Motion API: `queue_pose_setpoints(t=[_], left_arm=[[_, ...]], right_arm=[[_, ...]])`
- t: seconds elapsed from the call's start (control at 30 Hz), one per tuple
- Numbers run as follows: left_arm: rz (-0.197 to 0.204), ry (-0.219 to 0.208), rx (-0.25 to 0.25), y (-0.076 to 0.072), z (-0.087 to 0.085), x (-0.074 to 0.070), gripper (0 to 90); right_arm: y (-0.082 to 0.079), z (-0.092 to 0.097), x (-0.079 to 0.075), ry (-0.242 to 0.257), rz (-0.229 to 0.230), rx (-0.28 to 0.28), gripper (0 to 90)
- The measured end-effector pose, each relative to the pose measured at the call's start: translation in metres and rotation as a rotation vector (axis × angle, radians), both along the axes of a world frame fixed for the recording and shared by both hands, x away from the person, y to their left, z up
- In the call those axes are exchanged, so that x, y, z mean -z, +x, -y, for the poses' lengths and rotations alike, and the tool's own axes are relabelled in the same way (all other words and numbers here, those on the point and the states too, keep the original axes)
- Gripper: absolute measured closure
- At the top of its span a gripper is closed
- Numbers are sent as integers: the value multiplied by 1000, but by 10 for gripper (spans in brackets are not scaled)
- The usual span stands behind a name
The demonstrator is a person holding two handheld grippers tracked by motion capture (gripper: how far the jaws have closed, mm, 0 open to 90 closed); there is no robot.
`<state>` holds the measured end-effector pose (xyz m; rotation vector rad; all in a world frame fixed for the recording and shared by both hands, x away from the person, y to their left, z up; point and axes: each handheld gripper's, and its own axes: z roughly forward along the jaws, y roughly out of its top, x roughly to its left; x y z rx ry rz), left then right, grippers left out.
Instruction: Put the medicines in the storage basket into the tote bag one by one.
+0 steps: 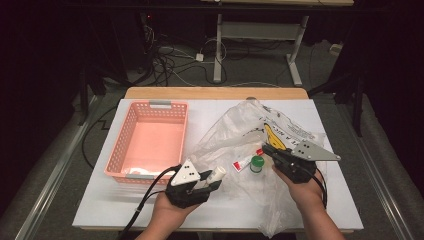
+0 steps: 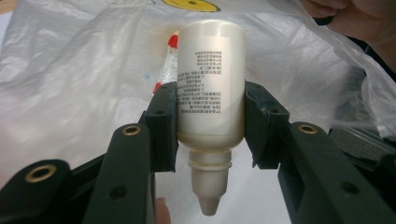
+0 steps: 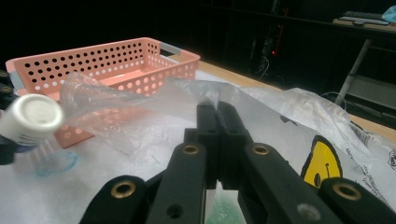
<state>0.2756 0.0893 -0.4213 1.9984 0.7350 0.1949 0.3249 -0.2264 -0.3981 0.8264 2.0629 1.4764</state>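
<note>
Two hand-held grippers are seen over the near half of the white worktop [image 1: 95, 200]. Along the left edge, a bare strip is left between that edge and the pink perforated basket [image 1: 150, 142], which stands lengthwise from the far left corner toward the near edge; its inside appears almost bare, though something pale by its near wall cannot be made out. Just right of the basket's near right corner, the left hand-held gripper [image 1: 210, 184] is held above the worktop, clenched on a white bottle [image 2: 211, 93]. The bottle is gripped by its sides, its nozzle cap pointed back toward the hand. A label of small dark print is carried on the bottle, too fine to be read. A free band of worktop is left along the near edge.

Right of centre, a clear plastic bag [image 1: 235, 135] is spread, crumpled, toward the far right corner. A yellow smiley face and lines of black lettering are printed on it, but no word can be read. A red-and-white tube [image 1: 246, 161] and a green-capped item [image 1: 257, 163] are seen through the film, their details blurred. The right hand-held gripper [image 1: 266, 150] is shut on a fold of the bag.
</note>
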Motion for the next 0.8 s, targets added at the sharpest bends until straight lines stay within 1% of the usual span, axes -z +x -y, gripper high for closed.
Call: queue_pose_setpoints(t=[0.07,0.13,0.23,0.3,0.37,0.47,0.57,0.8], left_arm=[[1,7,-2,6,7,1,581],[-2,2,-3,12,13,2,581],[-4,7,-12,22,23,5,581],[5,34,-17,28,30,8,580],[-3,30,-13,34,35,10,580],[5,36,-12,41,44,11,580],[2,32,-12,48,52,12,580],[14,73,-26,70,67,12,580]], right_arm=[[0,-1,0,-3,4,-2,900],[0,-2,-1,-2,7,-4,900],[1,-2,-2,2,9,-3,900],[2,-2,-2,0,14,-6,900],[2,-2,-2,1,13,-4,900],[3,-1,-4,5,16,-1,900],[4,-1,-5,11,18,-2,900],[10,0,-4,21,12,5,900]])
